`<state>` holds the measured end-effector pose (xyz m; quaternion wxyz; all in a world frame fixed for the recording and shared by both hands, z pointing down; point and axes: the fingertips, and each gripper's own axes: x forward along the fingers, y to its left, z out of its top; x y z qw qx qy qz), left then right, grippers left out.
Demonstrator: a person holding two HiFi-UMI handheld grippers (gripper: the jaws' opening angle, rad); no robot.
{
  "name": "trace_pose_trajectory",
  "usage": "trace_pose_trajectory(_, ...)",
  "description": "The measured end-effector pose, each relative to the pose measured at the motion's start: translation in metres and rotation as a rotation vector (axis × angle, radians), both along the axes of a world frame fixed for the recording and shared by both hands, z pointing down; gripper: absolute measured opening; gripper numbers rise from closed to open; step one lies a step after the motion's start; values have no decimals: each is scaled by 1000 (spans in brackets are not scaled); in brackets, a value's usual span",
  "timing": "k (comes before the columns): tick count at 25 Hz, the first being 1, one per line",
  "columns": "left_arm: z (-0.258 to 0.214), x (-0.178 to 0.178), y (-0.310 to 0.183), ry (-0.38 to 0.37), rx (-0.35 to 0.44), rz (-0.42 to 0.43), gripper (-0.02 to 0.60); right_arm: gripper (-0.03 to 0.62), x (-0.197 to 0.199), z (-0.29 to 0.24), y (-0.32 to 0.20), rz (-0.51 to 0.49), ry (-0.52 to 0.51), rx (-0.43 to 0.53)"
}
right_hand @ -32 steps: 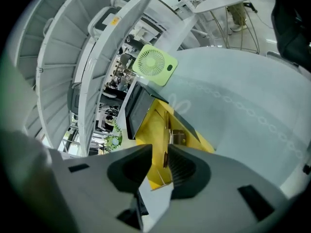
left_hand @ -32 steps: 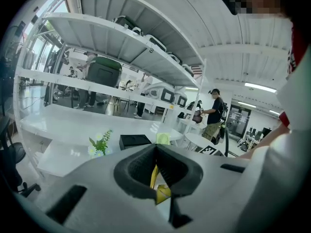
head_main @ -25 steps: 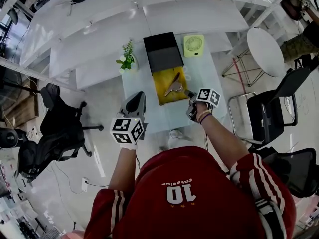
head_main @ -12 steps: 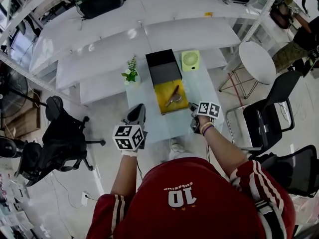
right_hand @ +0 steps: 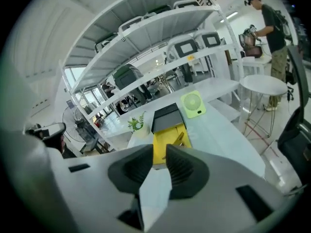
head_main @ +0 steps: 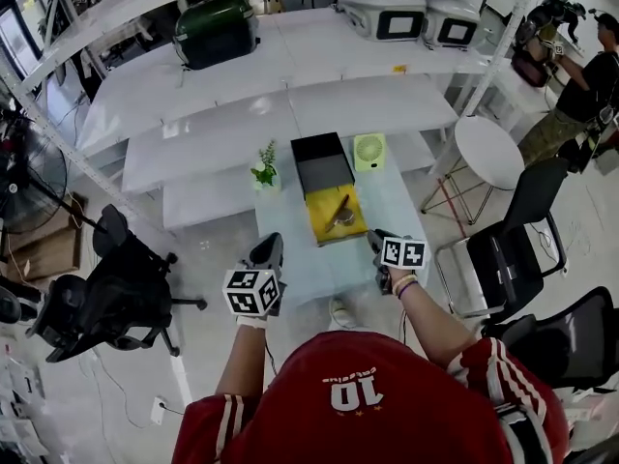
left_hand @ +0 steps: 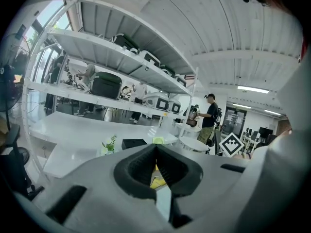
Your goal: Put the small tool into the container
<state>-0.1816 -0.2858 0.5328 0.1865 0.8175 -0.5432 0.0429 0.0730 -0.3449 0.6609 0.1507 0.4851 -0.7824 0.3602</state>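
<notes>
the small tool [head_main: 338,213] is lying on the yellow tray [head_main: 325,232] at the middle of the table [head_main: 392,201], with the black container [head_main: 322,162] touching the tray's far edge. the left gripper [head_main: 272,246] is hovering over the table's near left edge with its jaws pressed together, holding nothing. the right gripper [head_main: 374,239] is hanging just right of the tray's near corner, its jaws a narrow gap apart and gripping nothing.

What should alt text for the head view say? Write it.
From above, a person in a red shirt holds the left gripper and right gripper over a small table. A small tool lies on a yellow tray before a black box, flanked by a plant and green fan.
</notes>
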Motion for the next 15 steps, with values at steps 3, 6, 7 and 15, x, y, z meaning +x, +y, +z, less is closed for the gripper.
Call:
trace_pose_trajectory(3, -12, -4, 17, 2, 24, -3, -1, 71, 2, -24, 18, -10, 13, 67)
trace_pose_trajectory(6, -27, -7, 34, 1, 53, -1, -2, 71, -4, -52, 35, -46, 14, 133)
trace_pose_trajectory(7, -32, -8, 41, 1, 62, 1, -1, 71, -7, -61, 42, -62, 18, 154)
trace_pose_trajectory(15, -75, -2, 84, -2, 139, 38, -1, 69, -41, -126, 95, -189, 16, 291)
